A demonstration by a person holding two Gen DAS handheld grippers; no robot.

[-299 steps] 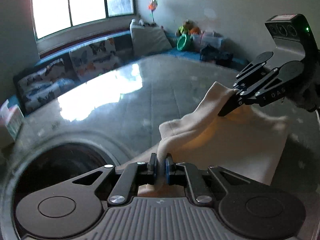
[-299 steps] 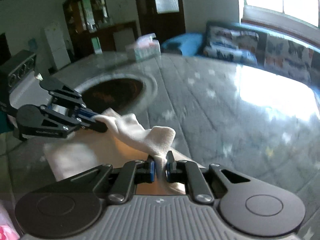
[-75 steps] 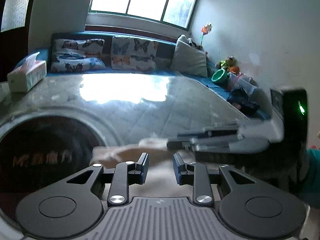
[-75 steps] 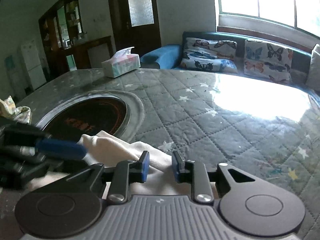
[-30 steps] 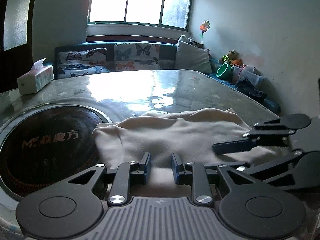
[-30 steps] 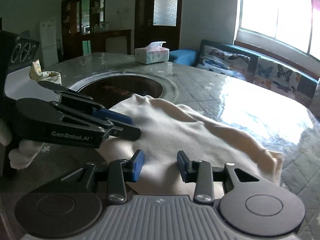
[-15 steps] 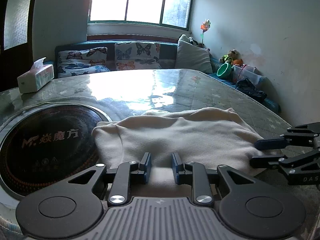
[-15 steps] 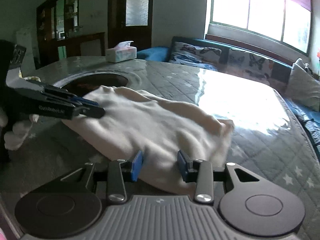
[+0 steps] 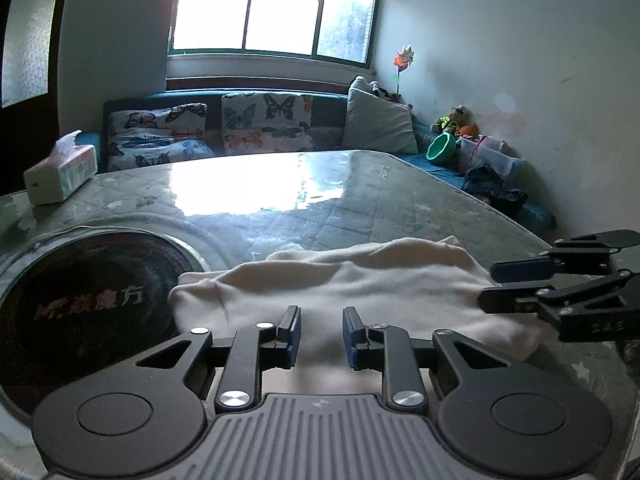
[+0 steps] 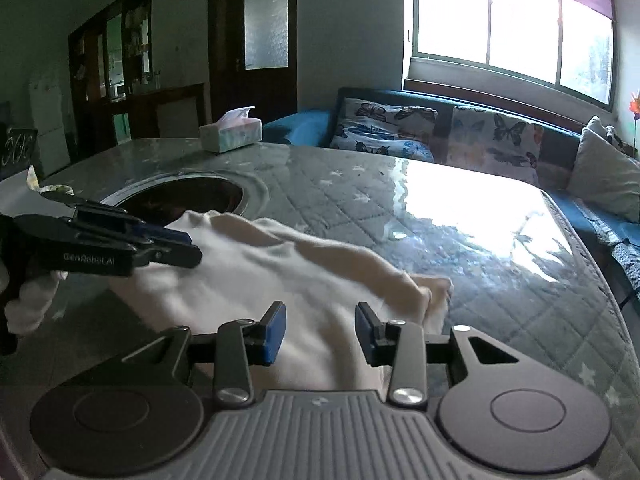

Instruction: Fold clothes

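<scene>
Cream garment (image 9: 352,292) is lying folded and a bit rumpled on the quilted grey table (image 9: 360,200), its left edge just beside the round dark inset (image 9: 80,300) with printed characters. In the right wrist view the same garment (image 10: 280,280) is spreading from the inset (image 10: 180,200) toward the near edge, one bunched corner pointing at the window side.

Left gripper (image 9: 320,332) is hovering over the near edge of the cloth, tongs apart, nothing between the blue pads. Seen from the right wrist view, it (image 10: 188,248) is reaching in from the left, its tips over the cloth's corner; whether they are touching is unclear.

Right gripper (image 10: 320,332) is also sitting with tongs apart over the cloth, holding nothing. In the left wrist view it (image 9: 492,284) is coming in from the right with a gap between its fingers, tips just at the garment's right edge.

Tissue box (image 9: 60,172) is standing at the far left of the table, well apart from the garment. Butterfly cushions (image 9: 264,124) are lining the sofa under the window.
</scene>
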